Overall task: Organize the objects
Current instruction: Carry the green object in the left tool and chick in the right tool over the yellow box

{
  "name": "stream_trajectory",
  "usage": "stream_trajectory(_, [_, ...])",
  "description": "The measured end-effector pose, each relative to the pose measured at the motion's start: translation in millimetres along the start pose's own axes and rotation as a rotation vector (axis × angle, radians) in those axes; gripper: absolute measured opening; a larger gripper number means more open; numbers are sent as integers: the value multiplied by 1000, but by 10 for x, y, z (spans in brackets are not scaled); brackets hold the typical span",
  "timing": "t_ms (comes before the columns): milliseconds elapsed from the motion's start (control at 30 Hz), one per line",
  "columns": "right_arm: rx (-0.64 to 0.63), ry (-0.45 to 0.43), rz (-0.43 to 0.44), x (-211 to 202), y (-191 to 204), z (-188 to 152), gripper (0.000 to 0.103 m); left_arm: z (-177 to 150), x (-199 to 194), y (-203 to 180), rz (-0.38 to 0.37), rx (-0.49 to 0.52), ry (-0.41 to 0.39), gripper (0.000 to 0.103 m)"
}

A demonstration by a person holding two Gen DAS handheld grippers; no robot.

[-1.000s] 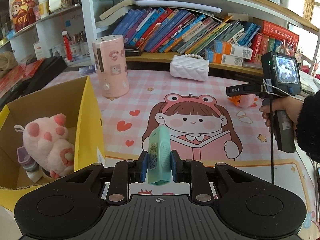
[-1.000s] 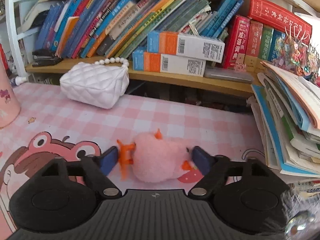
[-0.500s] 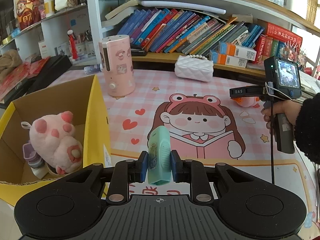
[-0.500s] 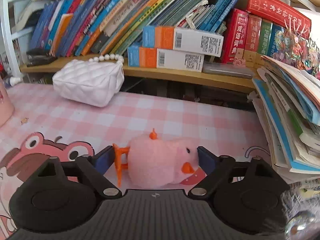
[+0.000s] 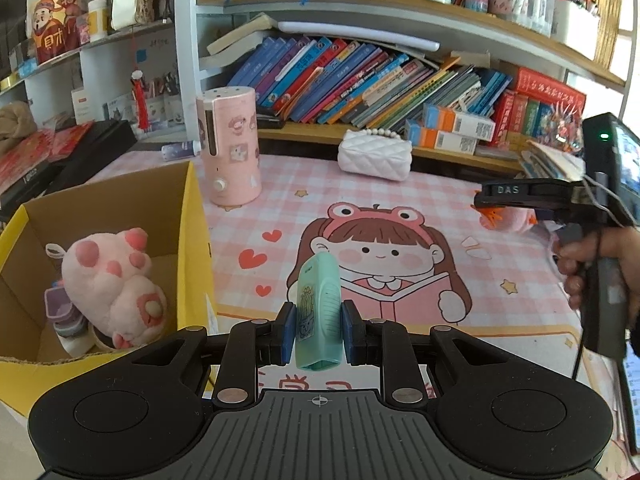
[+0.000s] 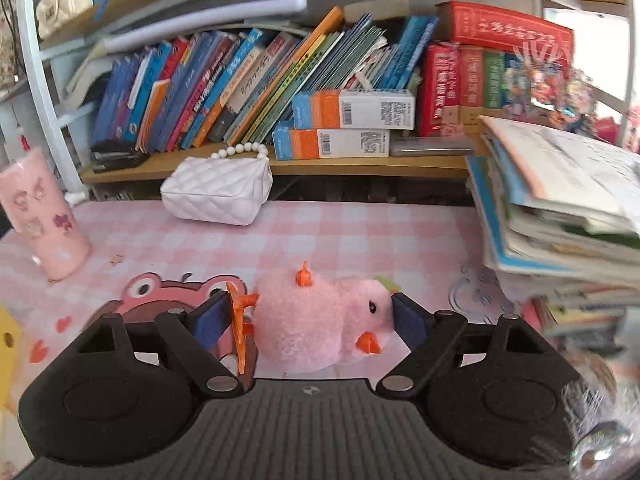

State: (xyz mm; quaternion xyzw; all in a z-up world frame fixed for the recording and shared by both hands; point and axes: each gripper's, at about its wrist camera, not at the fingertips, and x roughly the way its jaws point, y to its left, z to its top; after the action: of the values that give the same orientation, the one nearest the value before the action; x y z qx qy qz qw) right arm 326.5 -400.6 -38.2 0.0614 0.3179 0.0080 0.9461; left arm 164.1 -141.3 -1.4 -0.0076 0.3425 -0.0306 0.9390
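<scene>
My left gripper [image 5: 316,332] is shut on a mint-green case [image 5: 319,312] and holds it above the mat's front edge, just right of a yellow cardboard box [image 5: 196,216]. A pink plush paw [image 5: 114,280] and small items lie in the box. My right gripper [image 6: 312,316] is shut on a pink plush chick [image 6: 320,320] with orange feet and beak, lifted off the pink mat. The right gripper also shows in the left wrist view [image 5: 532,196] at the right, with the chick [image 5: 508,220] under it.
A pink cylinder [image 5: 229,144] and a white quilted purse [image 5: 374,156] stand at the back of the cartoon mat [image 5: 400,208]. A bookshelf runs behind them. A pile of books [image 6: 560,208] lies at the right.
My right gripper has closed on the chick and lifted it off the mat. My left gripper has risen and drawn back a little with the green case.
</scene>
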Motion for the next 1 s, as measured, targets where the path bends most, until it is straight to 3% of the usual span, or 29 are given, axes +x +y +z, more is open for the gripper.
stream_trajectory(300, [14, -46, -33, -1010, 292, -298, 84, -91, -331, 255, -69, -2, -71, 22])
stream_trajectory(500, [28, -25, -28, -1572, 666, -639, 84, -245, -580, 529, -89, -12, -89, 22])
stream_trajectory(633, [35, 24, -6, -1819, 966, -901, 84, -396, -750, 755, -85, -25, -82, 22])
stream_trajectory(1000, [-93, 117, 73, -2258, 1811, -1634, 84, -878, -1167, 1347, -50, -67, -37, 22])
